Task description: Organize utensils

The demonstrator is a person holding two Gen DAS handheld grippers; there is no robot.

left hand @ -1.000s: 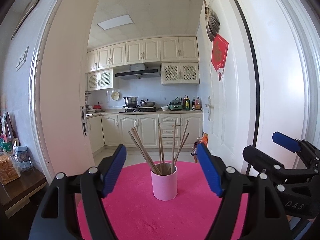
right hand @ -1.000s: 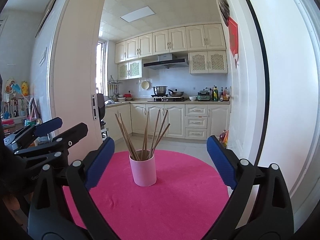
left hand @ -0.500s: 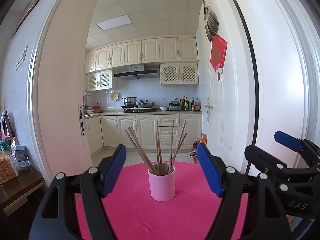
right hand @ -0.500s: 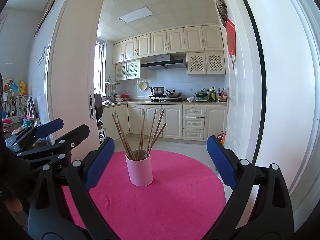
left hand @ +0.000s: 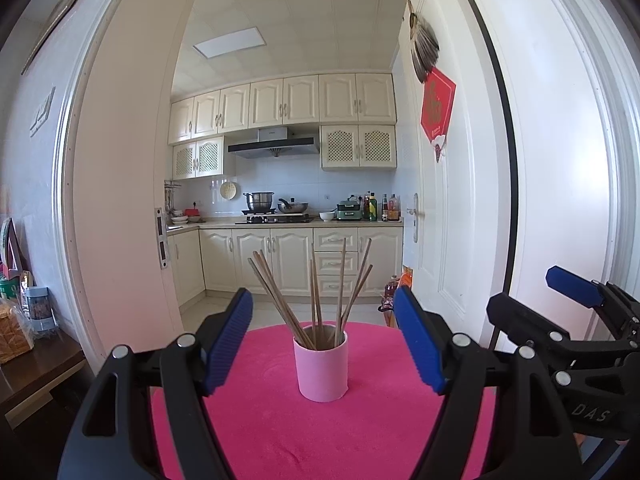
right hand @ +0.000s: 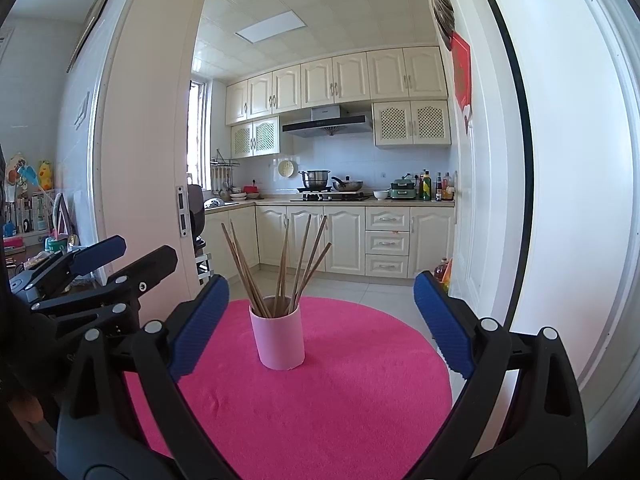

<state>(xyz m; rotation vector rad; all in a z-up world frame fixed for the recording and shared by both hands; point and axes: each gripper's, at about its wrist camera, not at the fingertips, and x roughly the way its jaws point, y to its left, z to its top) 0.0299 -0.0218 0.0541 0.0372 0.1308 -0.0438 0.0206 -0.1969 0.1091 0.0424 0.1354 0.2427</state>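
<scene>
1. Left gripper [left hand: 323,342], mine, black frame with blue ribbed pads: jaws wide apart, nothing between them, held level just short of the table.
2. Right gripper [right hand: 320,322], same make: jaws spread wide, empty, level, beside the left one.
3. Task item: bundle of long brown wooden chopsticks [left hand: 316,292], standing fanned out in a short pink cylindrical cup [left hand: 321,364]. The cup sits upright near the middle of the round table under a bright pink fuzzy cloth [left hand: 360,432].
4. Step in hand, as I judge it: all sticks seem to be in the cup and none lies on the cloth, so sorting looks finished or barely begun; I cannot tell which.
5. Handling note: if I grip a stick, I would pinch it low, near the rim, with one gripper and steady the cup with the other, since the light cup could tip.
6. Surroundings: white open door [left hand: 440,240] to the right, dark wooden side table [left hand: 36,364] with jars on the left, cream kitchen cabinets [right hand: 340,80] and stove beyond.
7. Obstructions: none between grippers and cup; only my two grippers crowd each other.
</scene>
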